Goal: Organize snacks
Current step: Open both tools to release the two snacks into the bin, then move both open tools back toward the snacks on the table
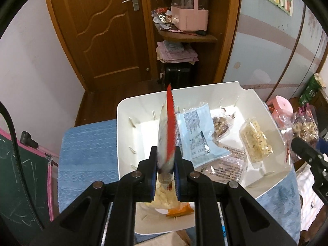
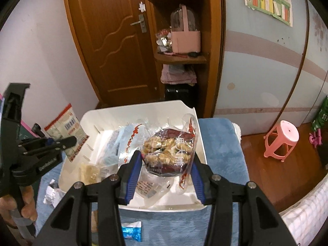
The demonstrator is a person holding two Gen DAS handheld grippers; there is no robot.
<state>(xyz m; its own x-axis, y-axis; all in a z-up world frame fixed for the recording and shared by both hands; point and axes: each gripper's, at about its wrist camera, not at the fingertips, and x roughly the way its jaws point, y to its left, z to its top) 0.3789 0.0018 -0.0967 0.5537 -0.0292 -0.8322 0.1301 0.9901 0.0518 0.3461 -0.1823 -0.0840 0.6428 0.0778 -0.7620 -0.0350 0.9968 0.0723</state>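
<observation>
A white bin (image 1: 127, 110) sits on a blue cloth and holds several snack packets. My left gripper (image 1: 166, 153) is shut on a red-edged snack packet (image 1: 167, 131), held edge-on above the bin's left side; the same packet (image 2: 65, 127) shows flat in the right wrist view. My right gripper (image 2: 167, 157) is shut on a clear bag of walnut-like snacks (image 2: 170, 149) with a dark red label, held above the bin (image 2: 90, 114). That bag (image 1: 305, 127) shows at the right edge of the left wrist view.
In the bin lie a light blue packet (image 1: 196, 131), a clear pack of pale pieces (image 1: 256, 141) and other wrappers. A blue-wrapped snack (image 2: 131, 231) and crumpled foil (image 2: 51, 194) lie on the cloth. A pink stool (image 2: 280, 141) stands on the right. Door and shelves stand behind.
</observation>
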